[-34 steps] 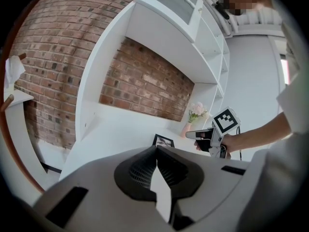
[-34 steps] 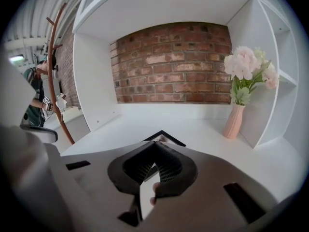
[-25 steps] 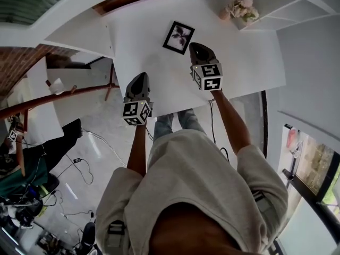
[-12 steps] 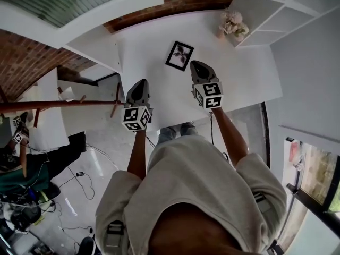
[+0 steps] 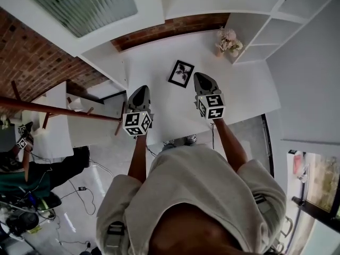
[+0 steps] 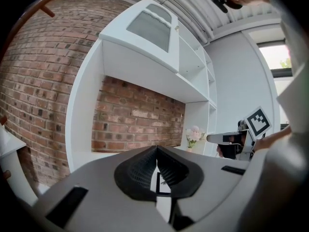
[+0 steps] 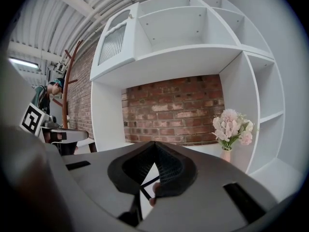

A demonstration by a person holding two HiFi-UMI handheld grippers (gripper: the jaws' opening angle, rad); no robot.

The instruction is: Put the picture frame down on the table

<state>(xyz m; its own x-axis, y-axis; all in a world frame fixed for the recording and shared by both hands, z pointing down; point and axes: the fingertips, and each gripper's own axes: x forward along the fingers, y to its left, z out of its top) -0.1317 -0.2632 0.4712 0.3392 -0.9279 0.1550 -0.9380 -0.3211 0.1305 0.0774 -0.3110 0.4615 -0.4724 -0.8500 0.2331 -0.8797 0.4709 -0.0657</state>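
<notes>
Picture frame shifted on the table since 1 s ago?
No. The picture frame keeps its spot and angle on the table, left of the flower vase; only the camera view shifted.

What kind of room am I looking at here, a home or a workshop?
Probably a lab or studio dressed as a home: white shelves on a brick wall, a table with a picture frame and flowers, but cables trail over the floor.

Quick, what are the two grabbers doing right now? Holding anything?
Left gripper: closed, holding nothing.
Right gripper: closed, holding nothing; the picture frame lies flat on the table.
</notes>
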